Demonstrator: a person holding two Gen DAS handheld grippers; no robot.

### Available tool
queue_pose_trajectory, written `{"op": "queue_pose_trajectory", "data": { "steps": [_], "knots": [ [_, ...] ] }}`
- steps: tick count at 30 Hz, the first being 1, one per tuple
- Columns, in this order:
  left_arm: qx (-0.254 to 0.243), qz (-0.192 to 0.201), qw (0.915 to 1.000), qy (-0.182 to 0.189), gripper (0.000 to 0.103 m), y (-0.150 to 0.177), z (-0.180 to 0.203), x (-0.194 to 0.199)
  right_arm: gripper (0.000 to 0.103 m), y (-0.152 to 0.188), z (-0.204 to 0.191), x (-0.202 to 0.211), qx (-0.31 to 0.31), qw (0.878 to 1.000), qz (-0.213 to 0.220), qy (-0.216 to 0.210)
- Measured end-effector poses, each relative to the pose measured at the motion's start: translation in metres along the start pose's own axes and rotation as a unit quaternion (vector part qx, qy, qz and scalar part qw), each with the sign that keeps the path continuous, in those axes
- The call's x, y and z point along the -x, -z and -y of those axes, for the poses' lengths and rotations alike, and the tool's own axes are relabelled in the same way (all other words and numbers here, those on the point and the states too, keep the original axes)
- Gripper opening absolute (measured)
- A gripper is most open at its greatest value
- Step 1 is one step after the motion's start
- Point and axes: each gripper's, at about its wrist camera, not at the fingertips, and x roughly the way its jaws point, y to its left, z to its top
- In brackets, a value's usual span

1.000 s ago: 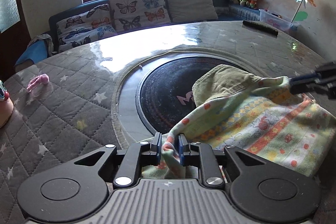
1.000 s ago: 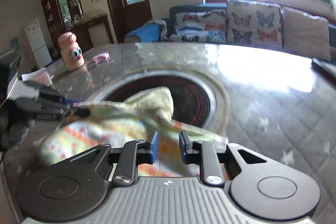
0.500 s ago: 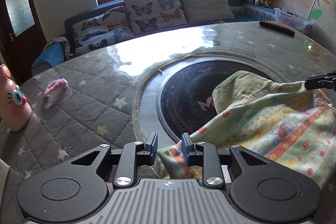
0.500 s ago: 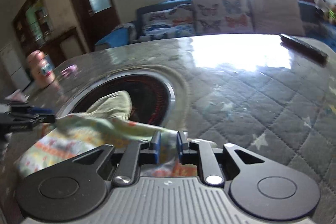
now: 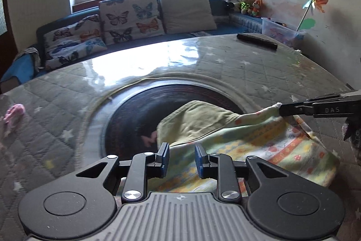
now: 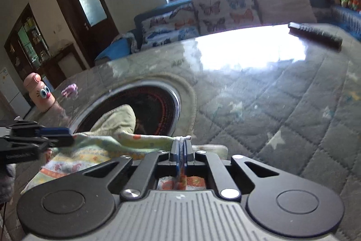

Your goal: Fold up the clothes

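Pinching the garment (image 6: 126, 141) edge, right tongs (image 6: 181, 143) clamped, left tongs (image 5: 179, 156) apart over cloth.

The right gripper (image 6: 181, 151) had its jaws pinched tight on a corner of the patterned garment (image 6: 94, 150), which stretched left of the jaws to the left gripper (image 6: 61, 138). Ahead of the jaws lay the quilted counter (image 6: 282, 105).
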Motion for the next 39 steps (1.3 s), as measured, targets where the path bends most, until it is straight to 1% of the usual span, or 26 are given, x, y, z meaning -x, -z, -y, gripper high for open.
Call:
{"op": "queue_pose_trajectory", "data": {
  "steps": [2, 4, 6, 9, 11, 14, 17, 20, 22, 23, 26, 28, 29, 33, 39],
  "knots": [
    [0.002, -0.007, 1.0, 0.003, 0.027, -0.002, 0.003, -0.011, 0.002, 0.001, -0.003, 0.004, 0.009, 1.0, 0.008, 0.02],
    [0.005, -0.016, 0.9999, 0.002, 0.027, -0.002, 0.004, -0.022, 0.002, 0.004, 0.0, 0.0, 0.01, 0.999, 0.001, 0.036],
    [0.008, -0.021, 0.9997, 0.003, 0.027, -0.001, 0.004, -0.029, 0.002, 0.006, 0.004, -0.005, 0.007, 0.999, -0.009, 0.039],
    [0.007, -0.017, 0.9998, 0.001, 0.027, -0.003, 0.004, -0.028, 0.004, 0.004, -0.004, 0.002, 0.033, 0.999, 0.008, 0.041],
    [0.007, -0.014, 0.9999, 0.0, 0.027, -0.006, 0.005, -0.025, 0.006, -0.002, -0.015, 0.008, 0.05, 0.998, 0.017, 0.021],
    [0.002, -0.005, 1.0, 0.008, 0.028, -0.01, 0.011, -0.022, 0.007, -0.009, -0.035, 0.003, 0.073, 0.997, 0.009, -0.027],
    [-0.007, -0.001, 0.9998, 0.018, 0.028, -0.013, 0.019, -0.021, 0.007, -0.008, -0.052, -0.015, 0.09, 0.994, -0.013, -0.054],
    [-0.015, -0.007, 0.9997, 0.018, 0.028, -0.011, 0.025, -0.029, 0.007, -0.008, -0.056, -0.032, 0.09, 0.994, -0.028, -0.051],
    [-0.016, -0.011, 0.9996, 0.018, 0.029, -0.008, 0.025, -0.033, 0.007, -0.007, -0.054, -0.04, 0.077, 0.995, -0.036, -0.046],
    [-0.017, -0.012, 0.9996, 0.018, 0.029, -0.007, 0.025, -0.034, 0.004, -0.007, -0.051, -0.043, 0.069, 0.996, -0.039, -0.044],
    [-0.015, -0.008, 0.9997, 0.017, 0.033, -0.005, 0.023, -0.031, 0.005, -0.007, -0.046, -0.051, 0.049, 0.997, -0.046, -0.036],
    [-0.015, -0.001, 0.9997, 0.018, 0.034, -0.005, 0.023, -0.026, 0.006, -0.009, -0.048, -0.046, 0.057, 0.997, -0.041, -0.033],
    [-0.017, 0.003, 0.9997, 0.018, 0.034, -0.004, 0.024, -0.023, 0.006, -0.01, -0.05, -0.043, 0.063, 0.997, -0.038, -0.037],
    [-0.037, 0.013, 0.9991, 0.015, 0.035, 0.002, 0.032, -0.011, 0.007, -0.01, -0.056, -0.041, 0.078, 0.995, -0.038, -0.045],
    [-0.048, 0.007, 0.9984, 0.028, 0.036, 0.021, 0.04, 0.0, 0.006, -0.01, -0.064, -0.044, 0.101, 0.993, -0.043, -0.048]
  ]
}}
